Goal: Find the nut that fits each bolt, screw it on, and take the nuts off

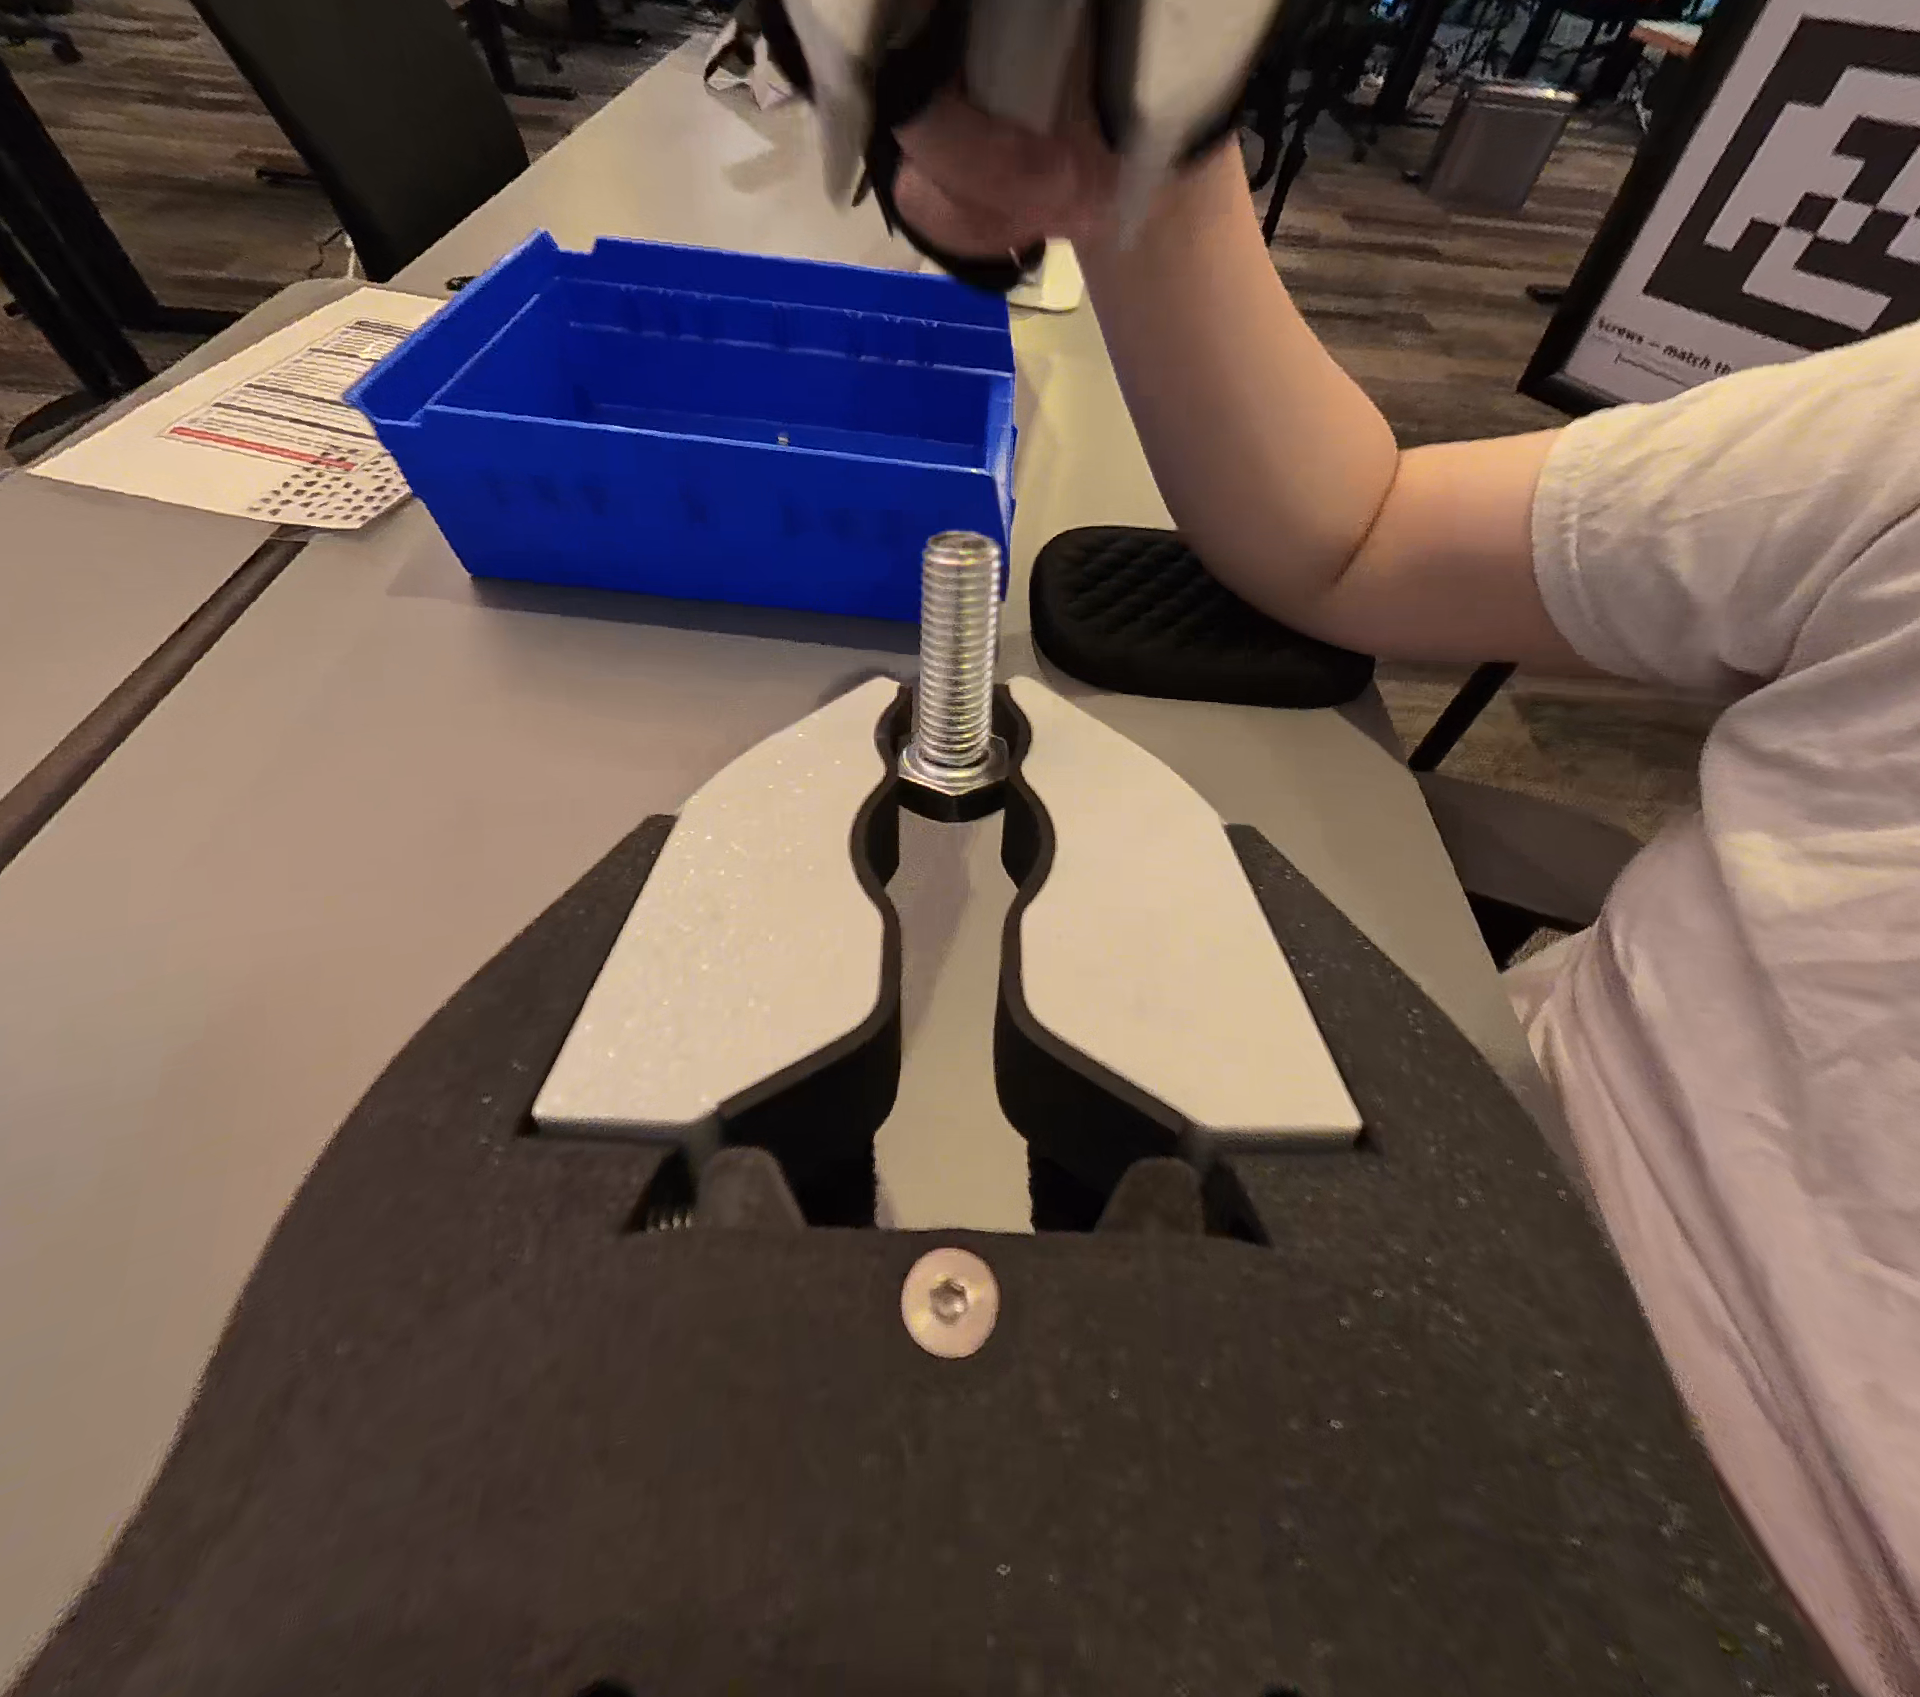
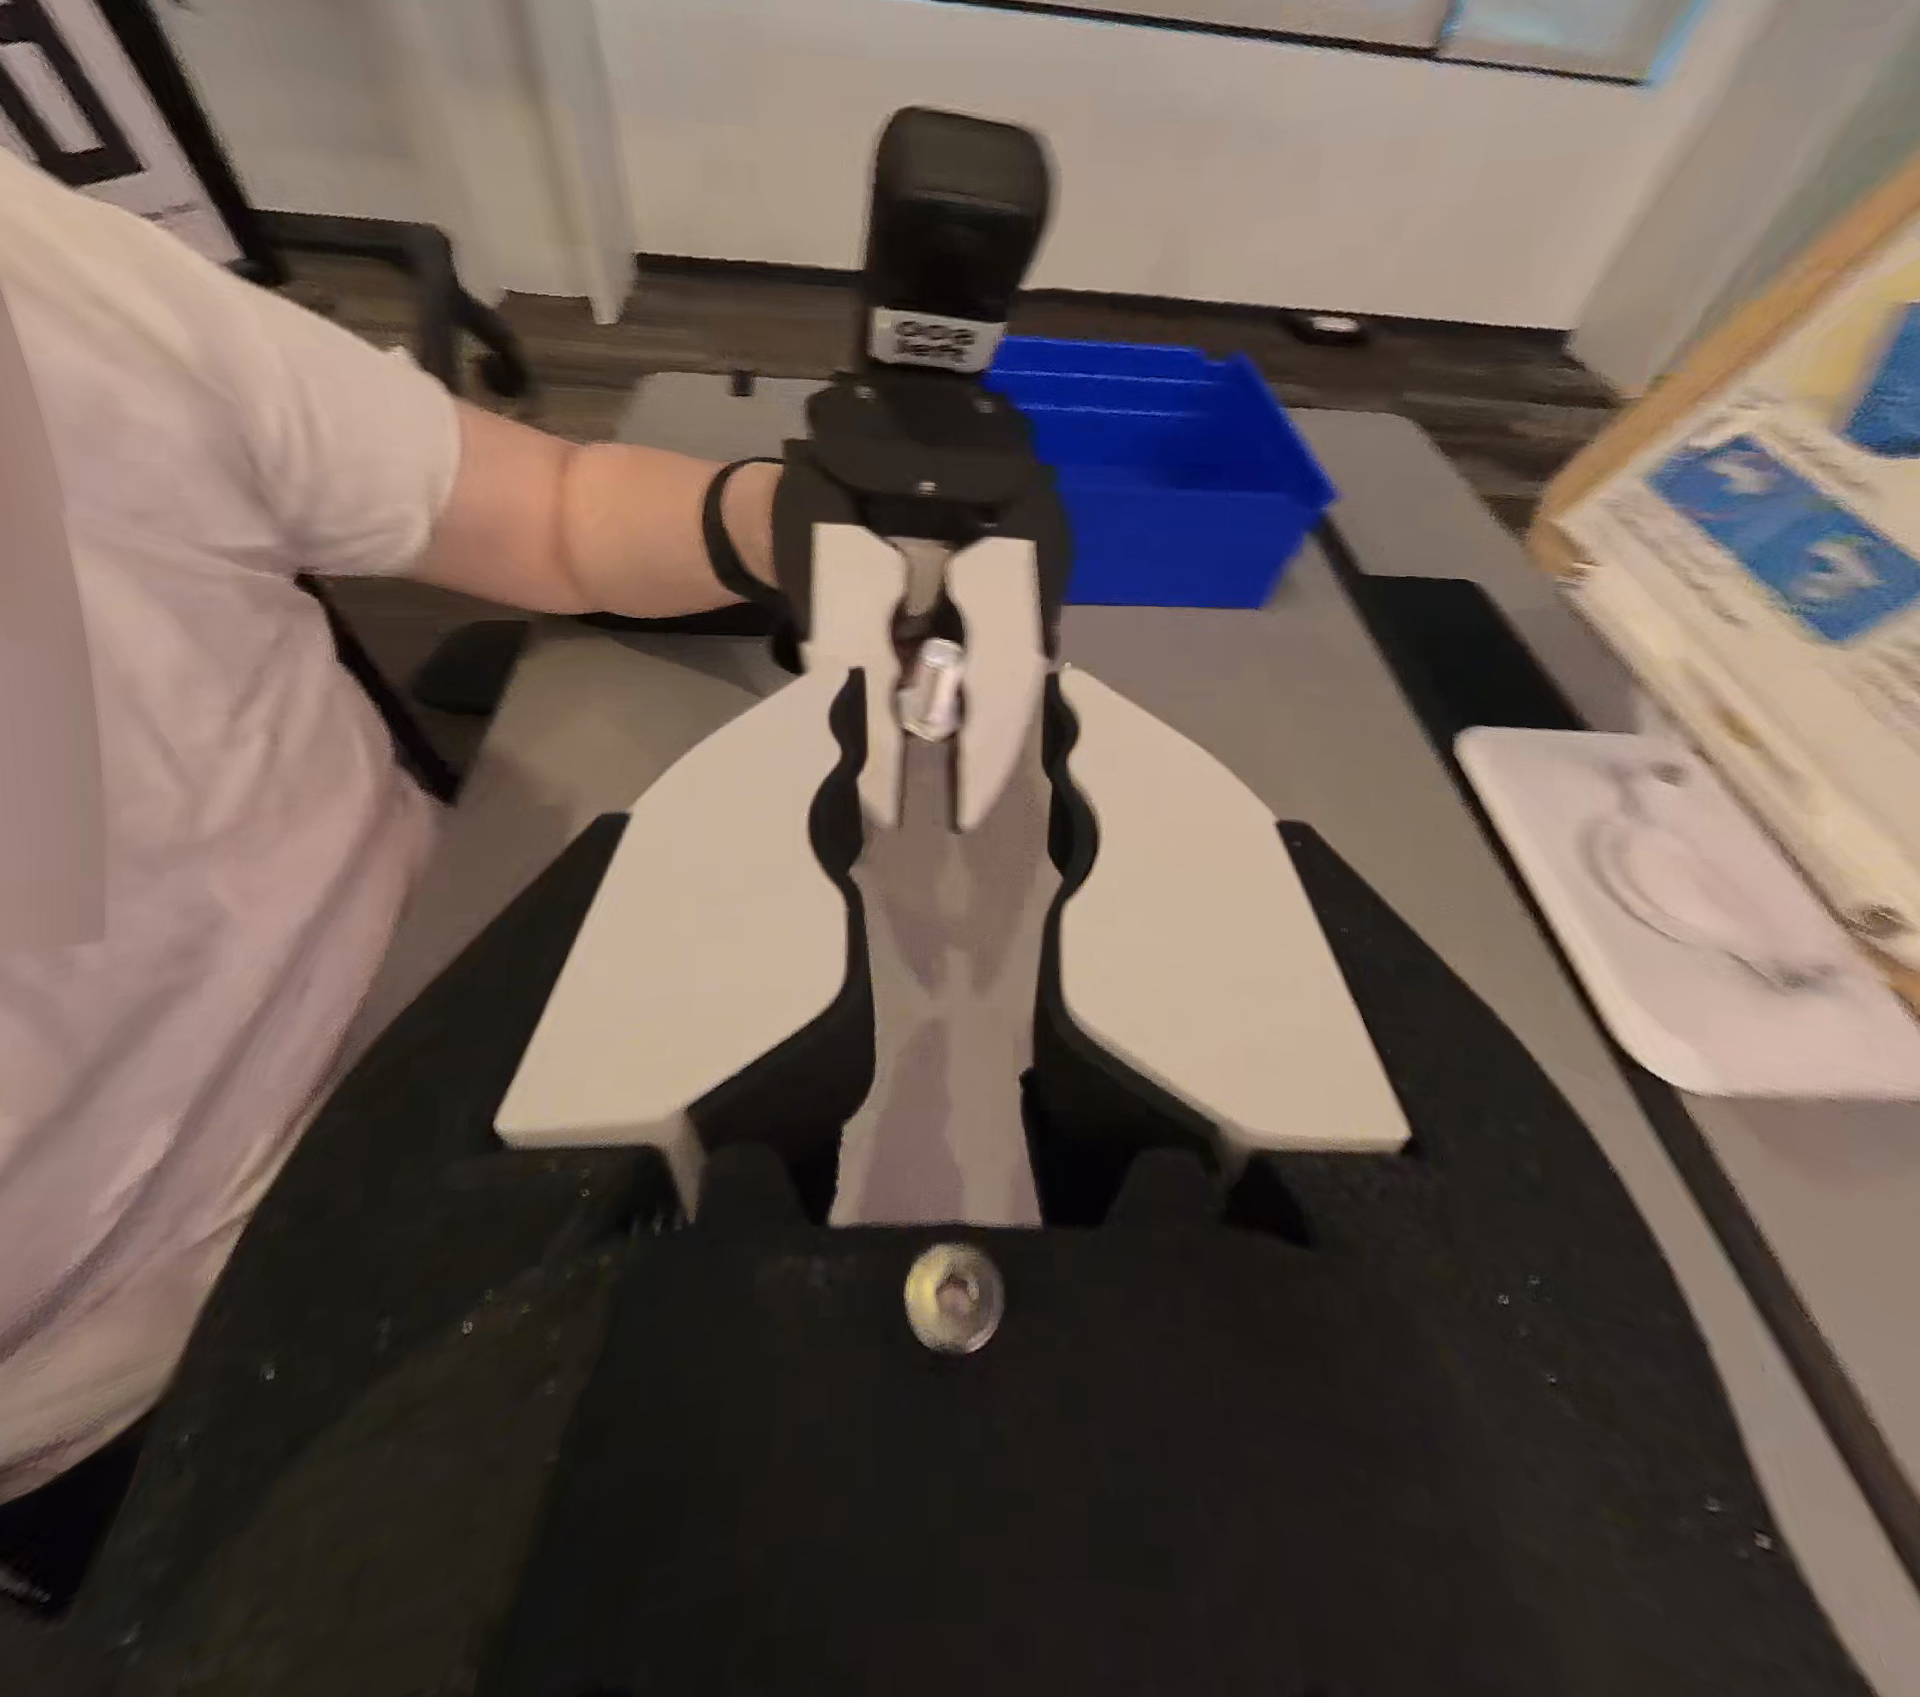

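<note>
My left gripper point(image 1: 954, 702) is shut on a silver bolt point(image 1: 961, 639) that stands upright, threads up, between its fingertips. A silver hex nut point(image 1: 951, 777) sits low on the thread, just above the fingers. My right gripper point(image 2: 945, 697) is open and empty, its fingers spread on either side of the left gripper point(image 2: 925, 608) and the bolt point(image 2: 930, 691). In the left wrist view the right gripper point(image 1: 1023, 37) hangs blurred, well above the bolt's tip and apart from it.
A blue bin point(image 1: 707, 442) stands on the grey table point(image 1: 520, 764) behind the bolt, also in the right wrist view point(image 2: 1164, 494). A black pad point(image 1: 1195, 629) lies under the person's arm. A printed sheet point(image 1: 260, 421) lies at left, a white tray point(image 2: 1662, 920) at right.
</note>
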`<state>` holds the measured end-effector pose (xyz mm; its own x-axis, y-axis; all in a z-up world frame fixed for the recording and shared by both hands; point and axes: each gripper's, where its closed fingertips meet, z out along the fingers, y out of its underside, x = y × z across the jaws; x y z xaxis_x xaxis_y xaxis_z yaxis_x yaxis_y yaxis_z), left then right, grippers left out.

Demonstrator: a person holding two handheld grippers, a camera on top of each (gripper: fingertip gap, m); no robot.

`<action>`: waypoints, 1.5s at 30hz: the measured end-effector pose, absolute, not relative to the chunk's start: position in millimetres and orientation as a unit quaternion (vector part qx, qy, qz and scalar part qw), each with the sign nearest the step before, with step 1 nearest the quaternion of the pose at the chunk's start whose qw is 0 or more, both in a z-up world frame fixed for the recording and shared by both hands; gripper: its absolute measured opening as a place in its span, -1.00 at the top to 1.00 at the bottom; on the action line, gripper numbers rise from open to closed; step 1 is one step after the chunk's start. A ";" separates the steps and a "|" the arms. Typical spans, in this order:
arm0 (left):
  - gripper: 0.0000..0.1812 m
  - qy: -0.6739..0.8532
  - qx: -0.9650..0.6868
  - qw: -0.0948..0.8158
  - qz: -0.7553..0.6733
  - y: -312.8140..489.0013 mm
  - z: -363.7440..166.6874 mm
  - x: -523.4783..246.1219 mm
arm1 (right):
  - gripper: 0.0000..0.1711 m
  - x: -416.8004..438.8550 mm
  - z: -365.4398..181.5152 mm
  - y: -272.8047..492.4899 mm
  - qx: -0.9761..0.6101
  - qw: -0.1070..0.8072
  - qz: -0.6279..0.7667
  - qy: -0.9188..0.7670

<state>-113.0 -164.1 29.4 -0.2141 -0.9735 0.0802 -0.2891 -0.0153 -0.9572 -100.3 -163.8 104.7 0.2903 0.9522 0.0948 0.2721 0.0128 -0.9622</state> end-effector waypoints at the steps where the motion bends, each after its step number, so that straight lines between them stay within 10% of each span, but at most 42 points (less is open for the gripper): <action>1: 0.85 0.601 -0.522 0.353 -0.492 -162.2 31.3 -113.4 | 0.63 -112.2 98.1 -165.5 -0.618 0.500 0.338 -0.504; 13: 0.72 0.598 -0.515 0.346 -0.507 -167.1 37.4 -114.4 | 0.90 -151.0 67.4 -149.7 -0.606 0.486 0.370 -0.510; 20: 0.56 0.578 -0.536 0.359 -0.500 -147.6 51.7 -129.2 | 0.89 -28.9 84.7 -129.7 -0.725 0.487 0.217 -0.435; 24: 0.60 0.564 -0.543 0.379 -0.494 -134.3 64.0 -141.5 | 0.89 130.3 17.7 -121.7 -0.902 0.345 0.031 -0.258; 34: 0.63 0.565 -0.559 0.388 -0.467 -121.2 68.5 -155.4 | 0.89 209.0 -117.9 -180.8 -0.983 0.018 0.132 -0.123; 45: 0.63 0.568 -0.564 0.406 -0.441 -114.4 76.8 -167.9 | 0.72 214.1 -76.7 -135.8 -0.974 0.172 0.102 -0.108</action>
<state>-167.9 -114.4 76.8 -0.0344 -0.9988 0.0361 -0.2829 -0.0249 -0.9588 214.1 -135.8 -76.7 0.9562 0.2444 -0.1609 0.1745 -0.9178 -0.3567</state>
